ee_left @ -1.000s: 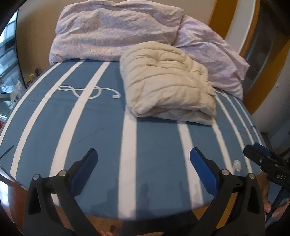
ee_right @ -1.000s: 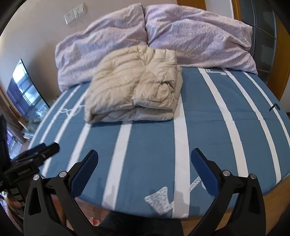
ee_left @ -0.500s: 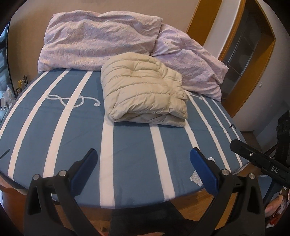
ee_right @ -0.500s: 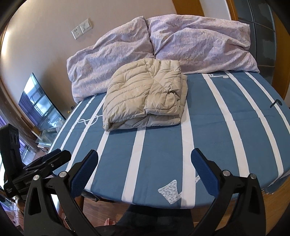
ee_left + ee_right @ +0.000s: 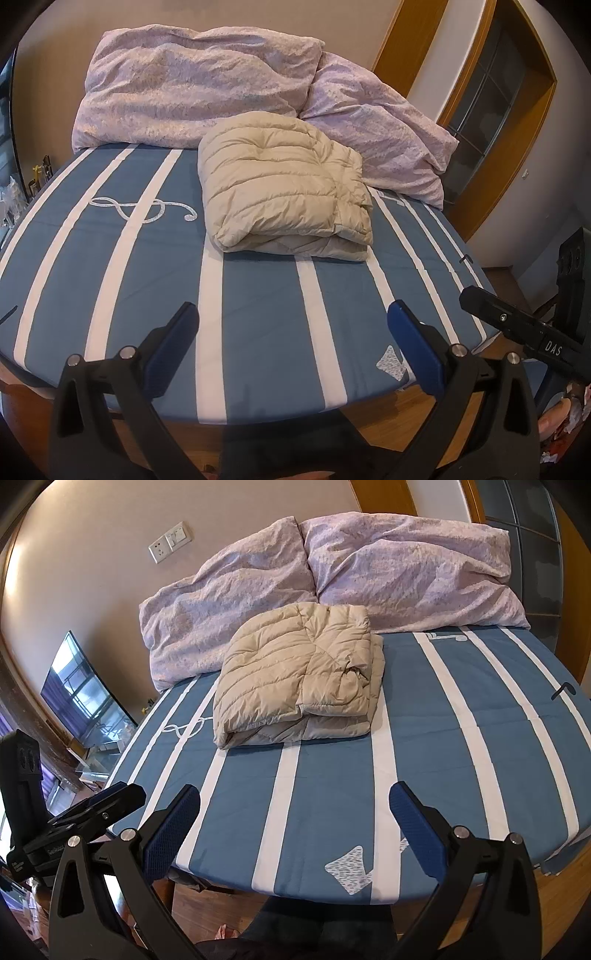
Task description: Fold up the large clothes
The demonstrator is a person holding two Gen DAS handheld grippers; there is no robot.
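On bed (image 5: pixel 258 302), jacket (image 5: pixel 284 192) lies folded in compact bundle near pillows (image 5: pixel 199 85). Your left gripper (image 5: pixel 291 332) and right gripper (image 5: pixel 295 812): jaws apart, holding nothing, well clear. Folding looks done.

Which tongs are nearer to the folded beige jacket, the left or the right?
Cannot tell; neither looks clearly nearer. Left tongs and right tongs both hang open at the bed's foot, apart from the beige jacket.
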